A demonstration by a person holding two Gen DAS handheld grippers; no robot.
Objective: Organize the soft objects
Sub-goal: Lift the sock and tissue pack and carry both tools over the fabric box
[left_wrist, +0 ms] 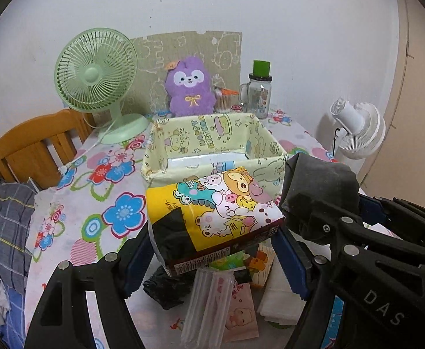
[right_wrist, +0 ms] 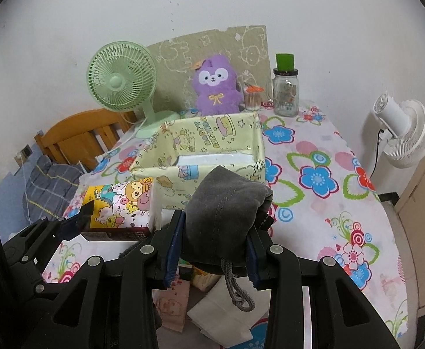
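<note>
My left gripper (left_wrist: 212, 247) is shut on a cartoon-printed tissue pack (left_wrist: 212, 212) and holds it above the table, just in front of the pale yellow patterned box (left_wrist: 206, 163). My right gripper (right_wrist: 212, 250) is shut on a grey drawstring pouch (right_wrist: 227, 212), also held in front of the box (right_wrist: 166, 171). The pouch shows at the right of the left wrist view (left_wrist: 320, 192), and the tissue pack at the left of the right wrist view (right_wrist: 119, 203). The open box holds something white and flat at its bottom.
Below the grippers lie wrapped face masks (left_wrist: 209, 305), white tissues (right_wrist: 221, 317), small packets and a black item (left_wrist: 166, 288). At the back stand a green fan (left_wrist: 96, 72), a purple plush (left_wrist: 189, 87), a cotton-swab cup (left_wrist: 224, 99) and a glass jar (left_wrist: 259, 93). A white fan (right_wrist: 401, 133) stands right, a wooden chair (left_wrist: 29, 145) left.
</note>
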